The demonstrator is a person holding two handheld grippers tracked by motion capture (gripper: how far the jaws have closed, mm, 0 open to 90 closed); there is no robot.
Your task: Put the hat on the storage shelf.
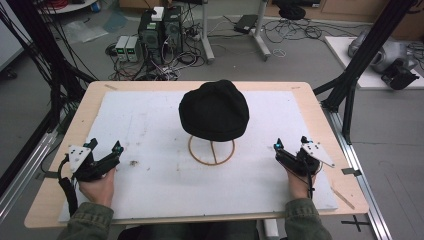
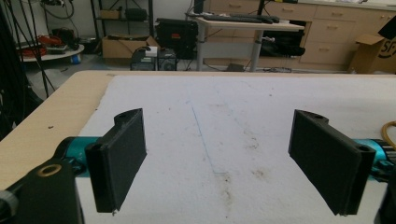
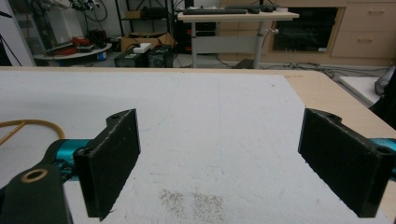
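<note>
Presently both the left gripper [image 1: 116, 150] and right gripper [image 1: 290, 147] rest wide open on the white mat [image 1: 150, 125], flanking the black beanie [image 1: 214, 111] on what appears a wooden stand [image 1: 211, 150]

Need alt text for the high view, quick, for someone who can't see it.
A black beanie sits on a wooden ring stand mid-table, on a white mat. The left tool and right tool rest open at either side, both clear of it.

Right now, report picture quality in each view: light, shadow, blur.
High view: even light, black hat shows no detail. Left gripper view: sharp white mat, bright rear wall. Right gripper view: near jaws slightly soft, no harsh shadows.
</note>
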